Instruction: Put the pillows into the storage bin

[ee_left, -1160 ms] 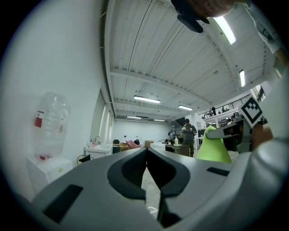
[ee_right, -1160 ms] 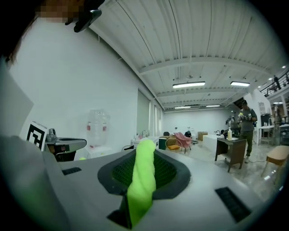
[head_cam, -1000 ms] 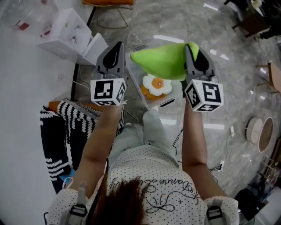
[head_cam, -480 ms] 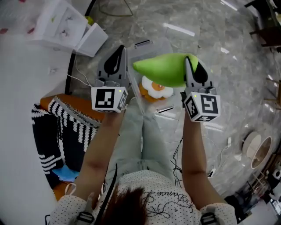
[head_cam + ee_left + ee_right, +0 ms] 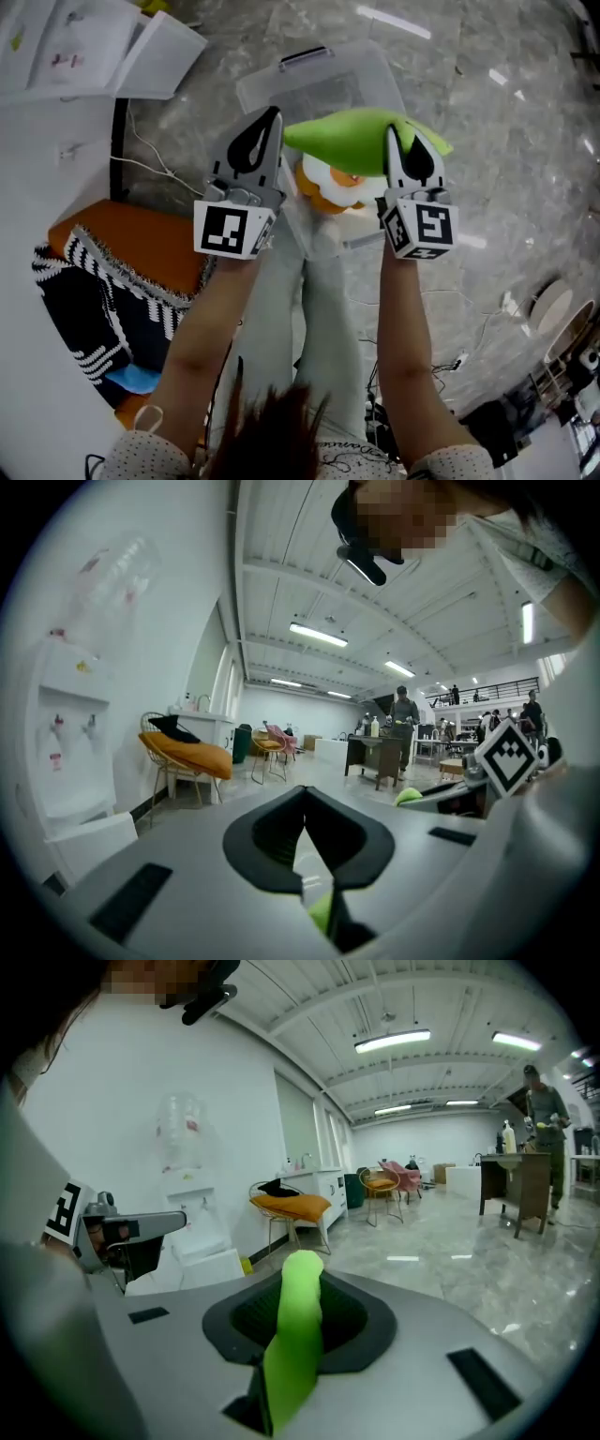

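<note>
Green pillow (image 5: 361,139): at 12 o'clock from the person's head, held in the air over the clear storage bin (image 5: 328,82) and not yet inside it.
Right gripper (image 5: 394,133): at the pillow's 3 o'clock end, with its jaws pinching a fold of green fabric that stands up between them.
Left gripper (image 5: 273,117): at the pillow's 9 o'clock end, with its jaws pressed together. The tip lies just beside the pillow's point, and whether it nips any fabric cannot be told.
Fried-egg-shaped pillow (image 5: 339,192): already in the bin, at 6 o'clock of the green pillow.
Change: compared with a second earlier, the person bends further down and both grippers have sunk with the pillow. The bin now looms larger, with the pillow across its middle.
Meaning for the task: the carry appears nearly over. What likely remains is to lower the pillow past the rim onto the other pillow and let the right jaws spread.
Surroundings: an orange seat (image 5: 141,239) draped with striped cloth, at 8 o'clock.
</note>
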Available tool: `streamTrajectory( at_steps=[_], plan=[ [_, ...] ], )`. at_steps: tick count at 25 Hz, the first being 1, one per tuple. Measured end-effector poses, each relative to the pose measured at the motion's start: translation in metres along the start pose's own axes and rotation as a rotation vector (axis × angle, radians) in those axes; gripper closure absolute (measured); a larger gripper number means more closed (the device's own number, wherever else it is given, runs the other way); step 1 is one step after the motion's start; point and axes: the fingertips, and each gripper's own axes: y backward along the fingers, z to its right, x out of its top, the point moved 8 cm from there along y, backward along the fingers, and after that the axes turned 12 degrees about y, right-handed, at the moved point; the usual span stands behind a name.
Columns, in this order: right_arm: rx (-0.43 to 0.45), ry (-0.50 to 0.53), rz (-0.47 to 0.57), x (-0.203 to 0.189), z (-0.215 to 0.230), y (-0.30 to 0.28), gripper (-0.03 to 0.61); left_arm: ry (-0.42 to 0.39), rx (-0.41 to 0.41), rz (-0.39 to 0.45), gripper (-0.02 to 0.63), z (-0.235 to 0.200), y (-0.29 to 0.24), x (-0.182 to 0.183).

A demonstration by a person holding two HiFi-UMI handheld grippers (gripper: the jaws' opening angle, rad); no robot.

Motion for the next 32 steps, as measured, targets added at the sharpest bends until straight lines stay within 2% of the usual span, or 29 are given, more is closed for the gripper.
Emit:
streamTrajectory(
  at_steps=[4,8,10,14,17,20,22,23,25,28,32],
  plan=[
    [-0.010,-0.026,-0.077,-0.097,-0.021,-0.022,0.485,0.005,0.003,-0.042,0.611,-0.016,-0.005,-0.068],
    [0.079,-0.011,-0.165,-0.176,-0.055,-0.017,0.477,0.007,0.007,-0.084,0.611,-0.023,-0.002,-0.116],
    [0.115,0.007,-0.178,-0.193,-0.074,-0.006,0.476,0.014,0.011,-0.110,0.611,-0.023,0.002,-0.135],
    [0.100,-0.053,-0.237,-0.219,-0.098,0.031,0.463,0.026,0.016,-0.152,0.611,-0.017,0.014,-0.157],
    [0.081,-0.084,-0.336,-0.248,-0.108,0.066,0.454,0.035,0.008,-0.179,0.611,-0.010,0.021,-0.162],
    [0.067,-0.126,-0.486,-0.277,-0.112,0.098,0.425,0.035,-0.004,-0.194,0.611,-0.006,0.023,-0.163],
    [0.059,-0.163,-0.563,-0.286,-0.114,0.114,0.367,0.040,-0.006,-0.198,0.611,-0.004,0.024,-0.163],
    [0.055,-0.170,-0.577,-0.285,-0.115,0.118,0.311,0.041,-0.006,-0.199,0.611,-0.003,0.024,-0.162],
    [0.051,-0.169,-0.570,-0.275,-0.113,0.120,0.304,0.039,-0.006,-0.197,0.611,0.000,0.021,-0.159],
    [0.031,-0.167,-0.510,-0.254,-0.100,0.111,0.333,0.036,-0.010,-0.188,0.611,0.005,0.019,-0.147],
    [-0.035,-0.127,-0.387,-0.205,-0.063,0.086,0.447,0.028,-0.003,-0.183,0.611,0.013,0.019,-0.120]
  ],
)
